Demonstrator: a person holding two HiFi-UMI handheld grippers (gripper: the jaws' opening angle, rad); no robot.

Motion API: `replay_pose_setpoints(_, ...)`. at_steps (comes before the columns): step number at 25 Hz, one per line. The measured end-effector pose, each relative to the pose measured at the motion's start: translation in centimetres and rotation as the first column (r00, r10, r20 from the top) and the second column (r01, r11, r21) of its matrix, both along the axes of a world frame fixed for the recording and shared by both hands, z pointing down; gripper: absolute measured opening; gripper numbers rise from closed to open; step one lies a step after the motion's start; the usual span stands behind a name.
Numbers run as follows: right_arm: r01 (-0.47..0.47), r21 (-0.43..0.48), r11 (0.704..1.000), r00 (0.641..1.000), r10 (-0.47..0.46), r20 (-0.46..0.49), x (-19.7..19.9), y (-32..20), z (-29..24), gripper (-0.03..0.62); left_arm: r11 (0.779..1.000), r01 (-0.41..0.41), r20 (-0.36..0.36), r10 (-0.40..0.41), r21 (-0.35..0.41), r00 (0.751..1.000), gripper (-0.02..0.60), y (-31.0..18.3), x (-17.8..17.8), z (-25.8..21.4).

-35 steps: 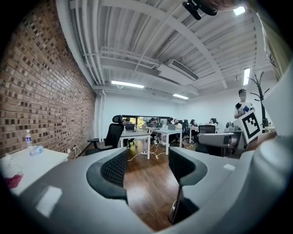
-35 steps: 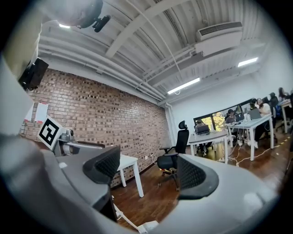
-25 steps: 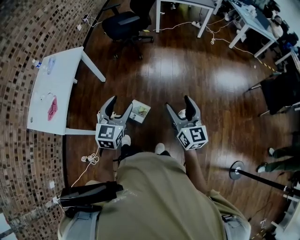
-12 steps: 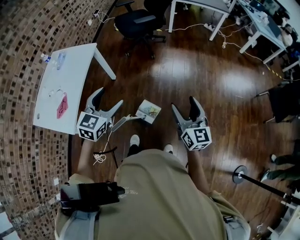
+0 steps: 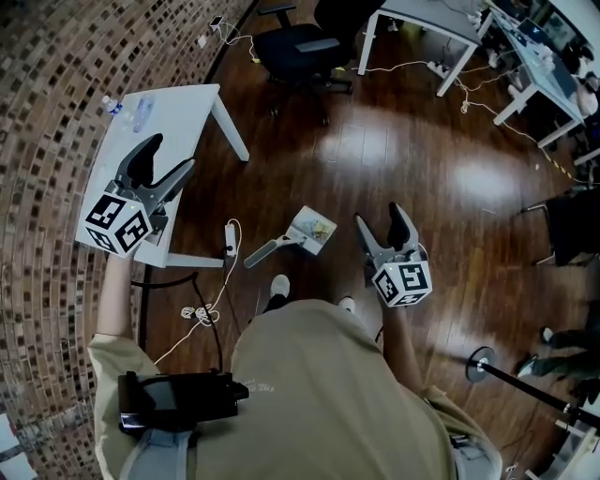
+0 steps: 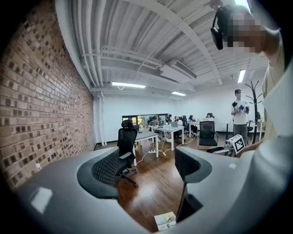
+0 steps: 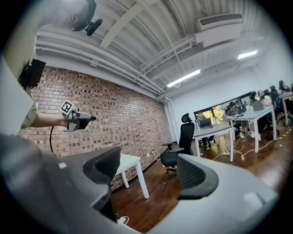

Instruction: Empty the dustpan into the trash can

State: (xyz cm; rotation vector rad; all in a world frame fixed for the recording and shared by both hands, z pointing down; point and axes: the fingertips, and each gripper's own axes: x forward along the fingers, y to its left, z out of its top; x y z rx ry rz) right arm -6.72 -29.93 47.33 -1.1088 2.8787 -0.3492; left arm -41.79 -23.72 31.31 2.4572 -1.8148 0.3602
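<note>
The dustpan (image 5: 309, 229) lies on the dark wood floor in front of the person's feet, its grey handle (image 5: 265, 250) pointing left; the left gripper view catches its pan (image 6: 165, 220) low between the jaws. My left gripper (image 5: 169, 157) is held high at the left, over the corner of the white table (image 5: 173, 112). Its jaws have just been opening and stand open with nothing between them (image 6: 146, 171). My right gripper (image 5: 382, 216) hovers just right of the dustpan, open and empty (image 7: 149, 171), apart from it.
A power strip (image 5: 230, 237) and coiled cable (image 5: 195, 314) lie on the floor by the table leg. A black office chair (image 5: 300, 42) stands beyond, with desks (image 5: 427, 14) and seated people further back. A brick wall (image 7: 91, 105) runs along the left.
My left gripper has swung left and up, away from the dustpan handle, which now lies free on the floor. The right gripper has drifted slightly right.
</note>
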Motion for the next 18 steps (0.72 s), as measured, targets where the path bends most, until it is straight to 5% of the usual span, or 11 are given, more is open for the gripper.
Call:
replay_pose_setpoints(3,-0.002,-0.008,1.000,1.000,0.002,0.000,-0.6,0.0,0.1,0.371,0.999,-0.036,0.006,0.036,-0.037,0.999,0.360,0.2,-1.6,-0.9)
replay_pose_setpoints(6,0.006,-0.007,1.000,1.000,-0.006,-0.008,-1.5,0.4,0.0,0.371,0.981,-0.110,0.013,0.114,-0.161,0.993,0.368,0.8,-2.3,1.4)
replay_pose_setpoints(11,0.000,-0.001,1.000,1.000,0.000,-0.025,-1.8,0.6,0.2,0.371,0.867,-0.201,0.117,0.282,-0.456,0.952,0.368,3.1,-2.4,9.1)
replay_pose_setpoints(18,-0.041,-0.020,0.999,0.999,0.040,-0.030,-0.4,1.2,0.4,0.371,0.733,-0.280,0.018,0.370,-0.620,0.929,0.368,6.4,-0.6,16.0)
